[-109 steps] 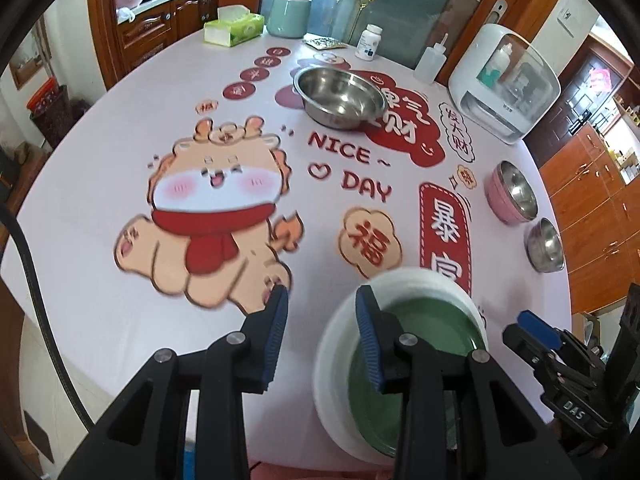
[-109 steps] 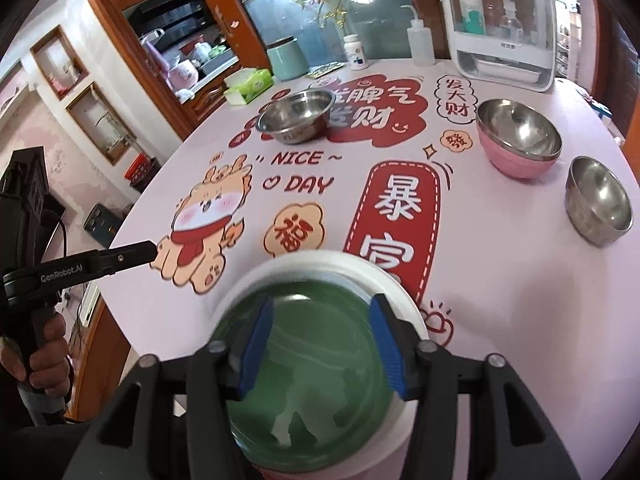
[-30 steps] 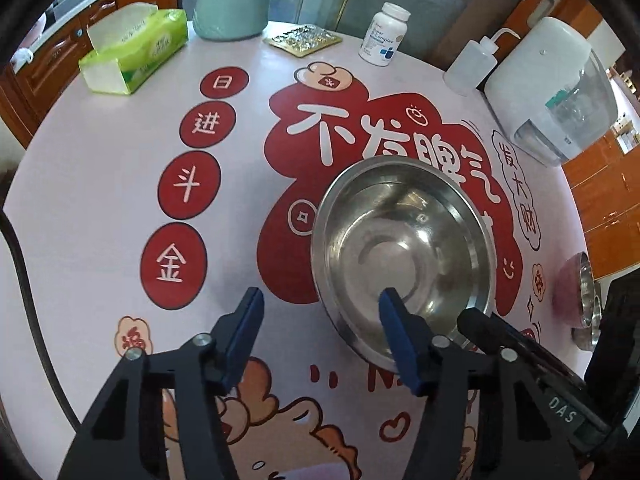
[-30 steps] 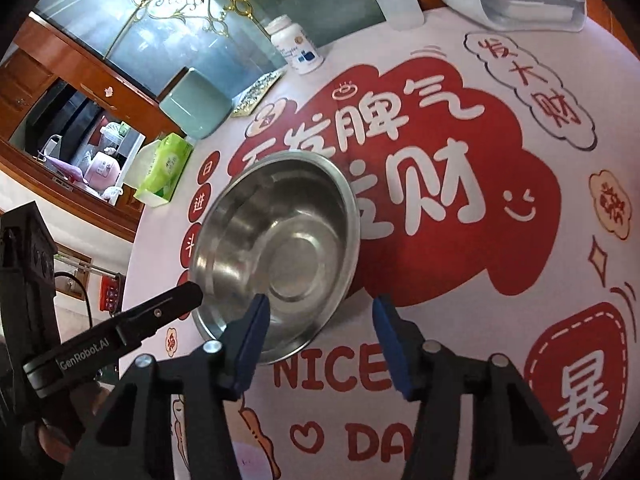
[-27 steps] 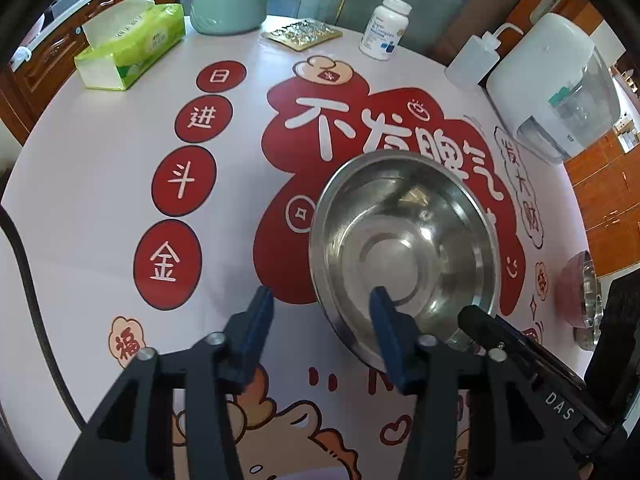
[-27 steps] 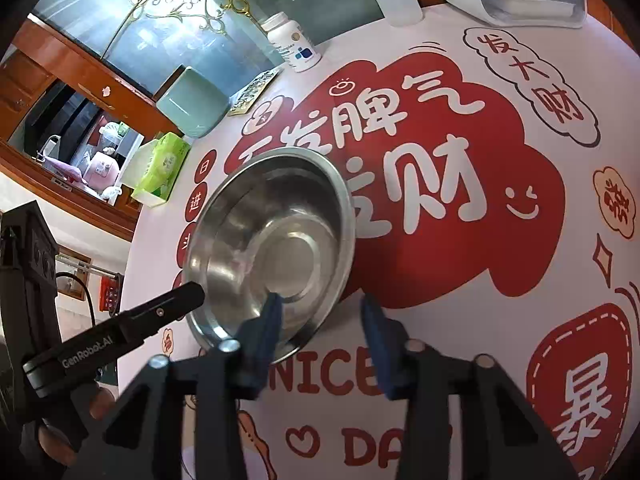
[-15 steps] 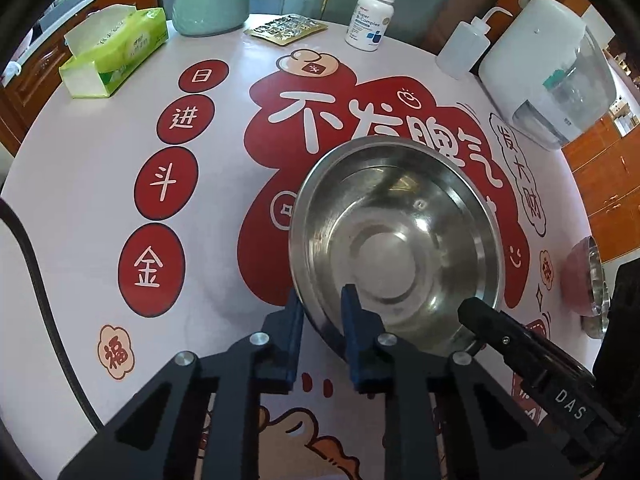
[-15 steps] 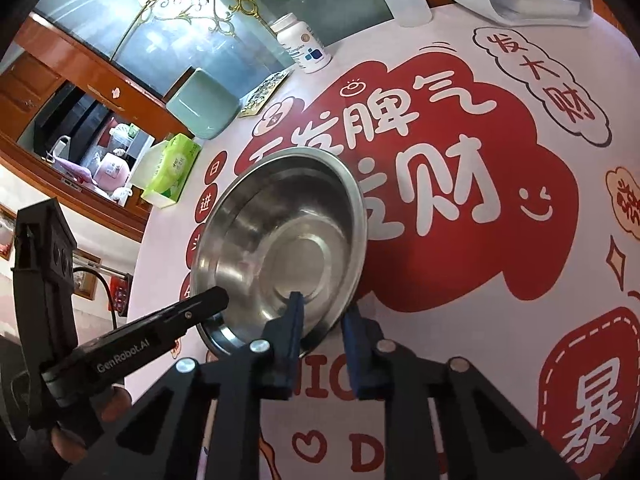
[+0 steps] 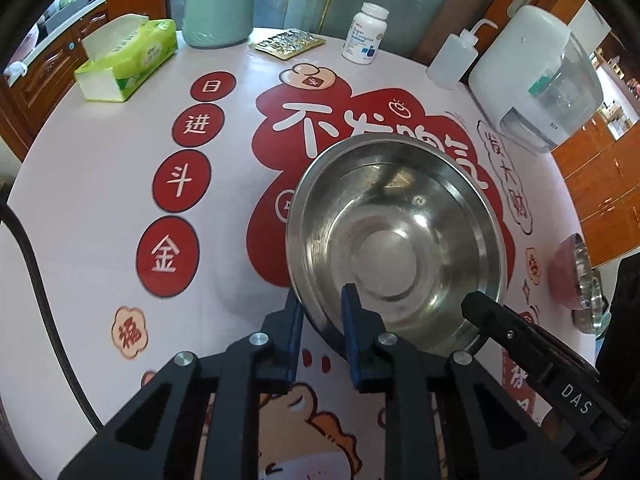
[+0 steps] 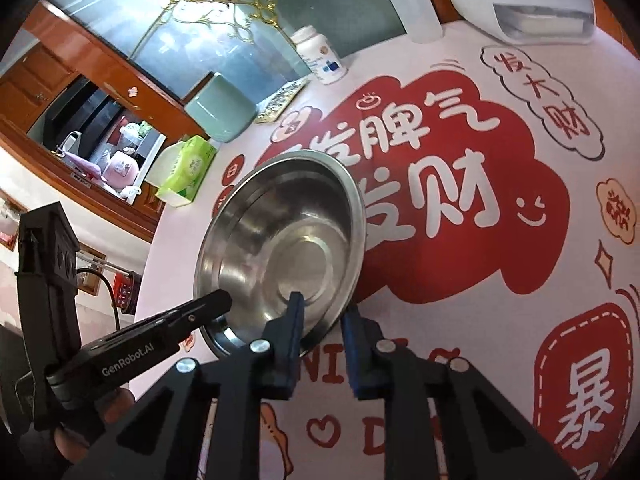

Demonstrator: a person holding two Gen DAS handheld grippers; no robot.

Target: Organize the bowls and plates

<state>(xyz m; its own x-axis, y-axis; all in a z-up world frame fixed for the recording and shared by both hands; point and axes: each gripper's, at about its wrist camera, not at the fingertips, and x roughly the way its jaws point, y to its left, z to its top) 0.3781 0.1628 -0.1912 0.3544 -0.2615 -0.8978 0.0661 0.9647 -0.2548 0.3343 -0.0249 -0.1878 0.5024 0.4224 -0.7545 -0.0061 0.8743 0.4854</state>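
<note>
Left wrist view: tissue box [image 9: 126, 58] and green canister [image 9: 218, 4] at the far left edge of the table [image 9: 100, 184]; pill bottle [image 9: 365, 34], squeeze bottle [image 9: 454, 60] and white appliance [image 9: 536, 80] further right. Large steel bowl [image 9: 396, 240] sits over the red print at centre. Left gripper [image 9: 322, 300] has just closed; its blue pads clamp the bowl's near-left rim, one pad outside, one inside. Right gripper [image 9: 478, 304] reaches the bowl's near-right rim. Pink bowl [image 9: 564, 272] at far right edge, a small steel bowl apparently just beside it.

Right wrist view: left gripper [image 10: 218, 304] meets the rim at left. Right gripper [image 10: 322, 310], also just closed, pinches the bowl's [image 10: 280, 248] near rim, one pad inside, one outside.
</note>
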